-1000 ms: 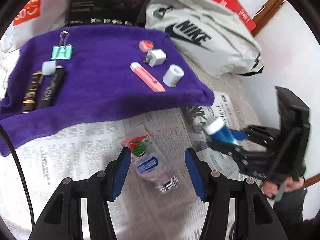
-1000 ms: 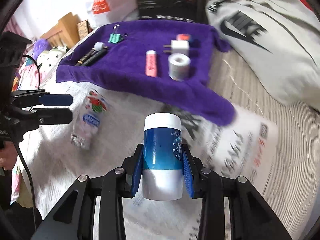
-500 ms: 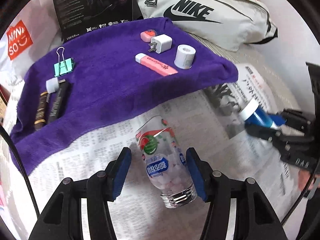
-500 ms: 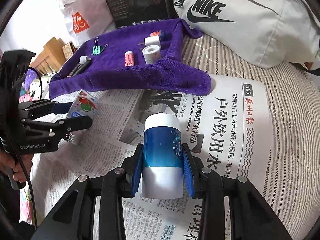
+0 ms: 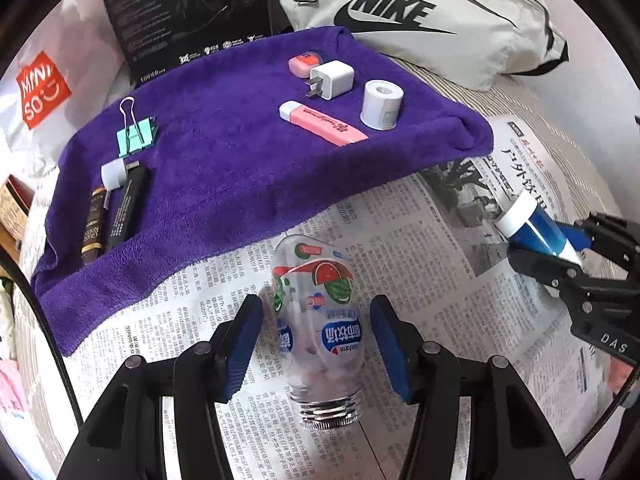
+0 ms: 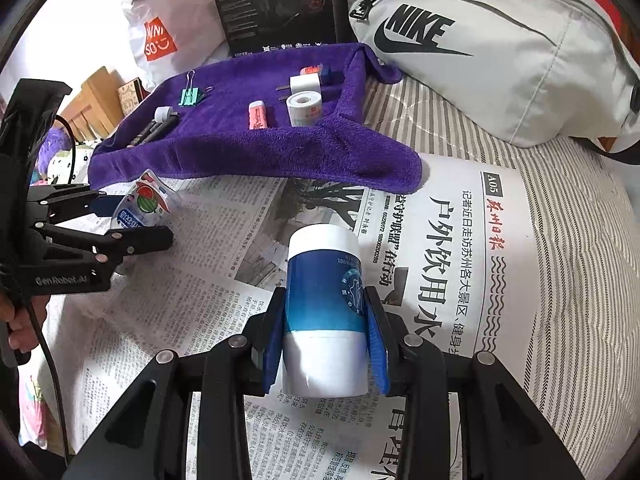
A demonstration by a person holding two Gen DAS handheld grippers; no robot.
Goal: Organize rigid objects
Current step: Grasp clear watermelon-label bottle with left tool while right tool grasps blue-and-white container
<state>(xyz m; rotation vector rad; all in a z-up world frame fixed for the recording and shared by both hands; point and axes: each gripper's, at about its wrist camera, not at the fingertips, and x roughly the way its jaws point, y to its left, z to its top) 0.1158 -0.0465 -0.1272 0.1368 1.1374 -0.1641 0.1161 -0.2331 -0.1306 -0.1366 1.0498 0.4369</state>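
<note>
Left wrist view: black box [image 5: 188, 12] cut off at top edge, its small print unreadable; grey Nike bag [image 5: 420, 20] cut at top; Miniso bag [image 5: 40, 92] runs off upper left; right gripper [image 5: 560, 248] cropped at right edge, covers the lower end of blue-white bottle [image 5: 528, 224]. Clear candy bottle [image 5: 316, 320] hides newspaper [image 5: 420, 248] print beneath. Right wrist view: left gripper [image 6: 132, 220] body cut at left edge, hand [image 6: 20, 328] mostly out of frame; purple towel [image 6: 248, 148] fold hides whatever lies under it; two dark tubes [image 6: 154, 130] too small to read
</note>
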